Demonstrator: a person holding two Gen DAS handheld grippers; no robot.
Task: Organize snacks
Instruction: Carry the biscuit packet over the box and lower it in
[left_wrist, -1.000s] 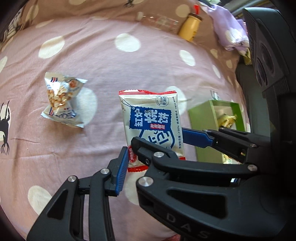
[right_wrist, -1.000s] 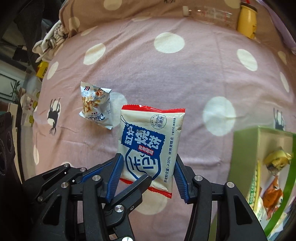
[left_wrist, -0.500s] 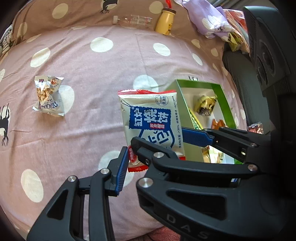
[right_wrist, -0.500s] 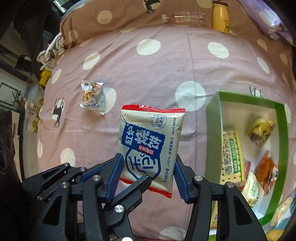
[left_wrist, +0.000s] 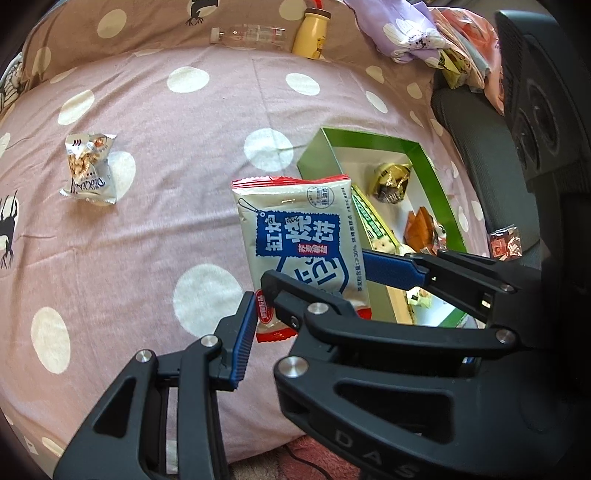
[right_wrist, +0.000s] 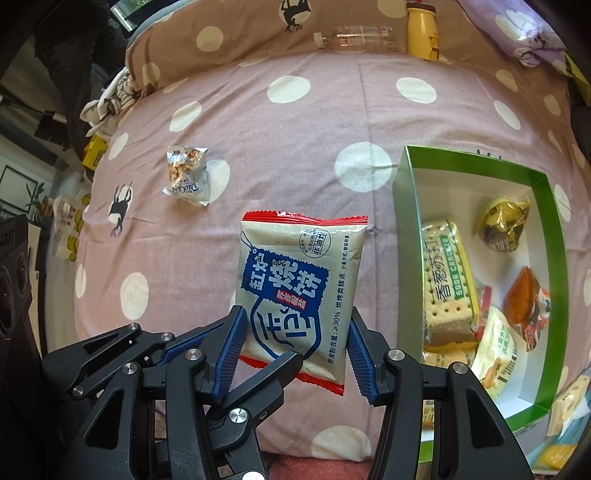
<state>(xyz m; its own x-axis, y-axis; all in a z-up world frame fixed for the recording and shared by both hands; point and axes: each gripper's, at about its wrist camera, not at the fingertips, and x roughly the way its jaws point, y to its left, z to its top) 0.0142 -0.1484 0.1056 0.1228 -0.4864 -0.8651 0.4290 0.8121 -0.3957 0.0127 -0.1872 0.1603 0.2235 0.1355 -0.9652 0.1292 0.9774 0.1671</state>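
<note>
Your right gripper (right_wrist: 293, 341) is clamped on the lower half of a white-and-blue cracker packet (right_wrist: 301, 284), blue pads pressing both side edges, packet upright with its red-crimped top edge up and clear of the bedspread (right_wrist: 258, 122). Your left gripper (left_wrist: 310, 291) sits close in around the same packet (left_wrist: 299, 236); its blue fingers (left_wrist: 243, 339) stand spread, one at the packet's lower left corner, the other off its right edge, and contact with the packet is not clear from either view. Packet hangs above the pink polka-dot bedspread, just left of the green box (right_wrist: 537, 177), whose near left wall lies beside it. Inside the box: a soda cracker pack (right_wrist: 448, 280), a gold-wrapped sweet (right_wrist: 504, 225), an orange-brown wrapped snack (right_wrist: 524, 295), and a pale yellow sachet (right_wrist: 496, 343). Well apart on the left of the bedspread lies a small silver nut packet (right_wrist: 186, 175), flat and alone. At the far edge, against the brown spotted pillow (right_wrist: 221, 40), a clear plastic bottle (right_wrist: 356, 37) lies on its side next to an upright yellow bottle (right_wrist: 423, 31).
</note>
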